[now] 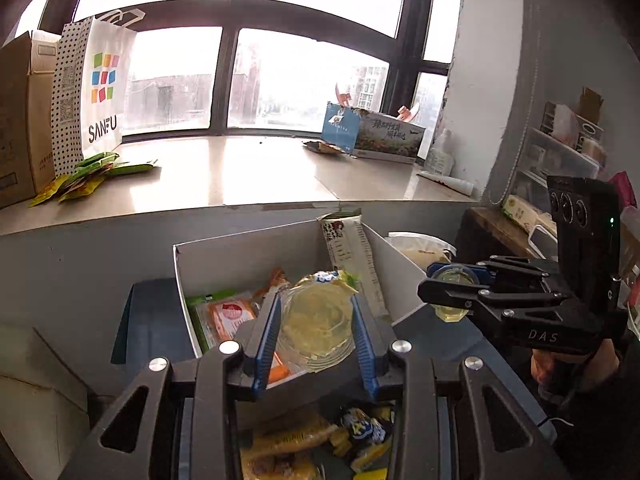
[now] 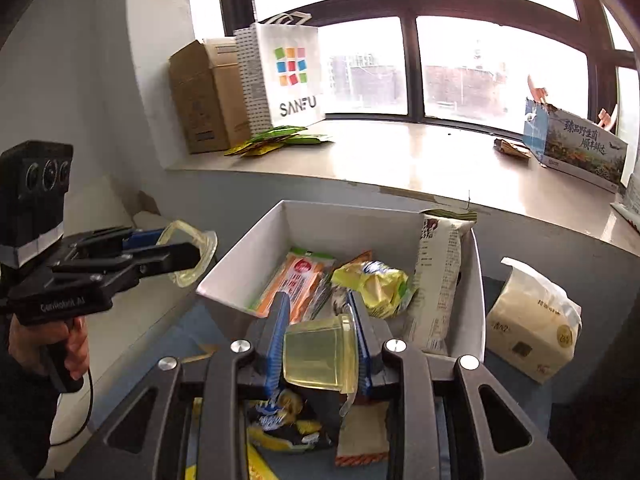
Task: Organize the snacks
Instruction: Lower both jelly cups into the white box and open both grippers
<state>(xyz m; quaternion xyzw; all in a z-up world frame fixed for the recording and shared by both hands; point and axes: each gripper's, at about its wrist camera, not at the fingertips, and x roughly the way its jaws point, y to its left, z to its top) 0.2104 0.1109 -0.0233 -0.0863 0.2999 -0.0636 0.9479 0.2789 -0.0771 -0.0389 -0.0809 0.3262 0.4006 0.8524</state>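
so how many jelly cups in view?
2. One jelly cup sits between the left gripper fingers, the other cup between the right gripper fingers. More may be hidden among the snacks below.

Snack pile (image 1: pixel 320 440) behind left gripper (image 1: pixel 316 344)

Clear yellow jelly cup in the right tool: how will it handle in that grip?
The clear yellow plastic jelly cup is clamped sideways in the right tool. Its thin walls probably flex, so a harder squeeze may burst the seal. The smooth plastic looks slippery. It is probably light for its size.
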